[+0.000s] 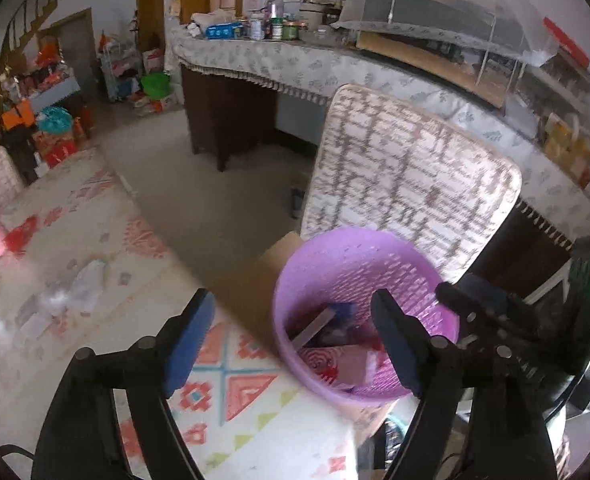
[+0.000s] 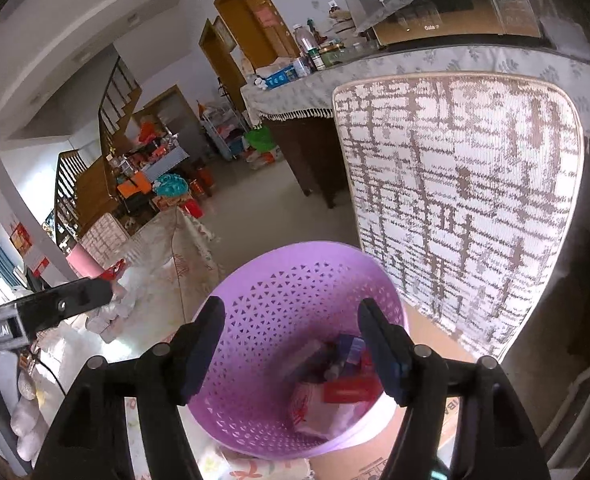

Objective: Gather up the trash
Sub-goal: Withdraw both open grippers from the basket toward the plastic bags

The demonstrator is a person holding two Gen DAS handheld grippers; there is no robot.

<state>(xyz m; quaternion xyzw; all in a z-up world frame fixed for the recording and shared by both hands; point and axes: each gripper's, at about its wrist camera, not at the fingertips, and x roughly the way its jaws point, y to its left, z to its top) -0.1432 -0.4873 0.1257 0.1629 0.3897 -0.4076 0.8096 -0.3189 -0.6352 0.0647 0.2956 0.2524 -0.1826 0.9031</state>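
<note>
A purple perforated trash basket (image 1: 407, 264) stands beside the table with wrappers and packets (image 1: 347, 360) in its bottom. In the right wrist view the basket (image 2: 279, 308) lies right under me, with red and white packets (image 2: 347, 390) inside. My left gripper (image 1: 291, 316) is open and empty, hovering over the table edge and the basket's left rim. My right gripper (image 2: 291, 324) is open and empty above the basket mouth. Crumpled clear plastic (image 1: 75, 288) lies on the patterned tablecloth (image 1: 107, 216) to the left.
A chair back with a white-brown woven cover (image 1: 407, 176) stands just behind the basket. A cardboard box (image 1: 255, 276) sits under the basket. A long counter with jars and bottles (image 1: 275, 24) runs across the back. Bare floor (image 1: 215, 184) lies between.
</note>
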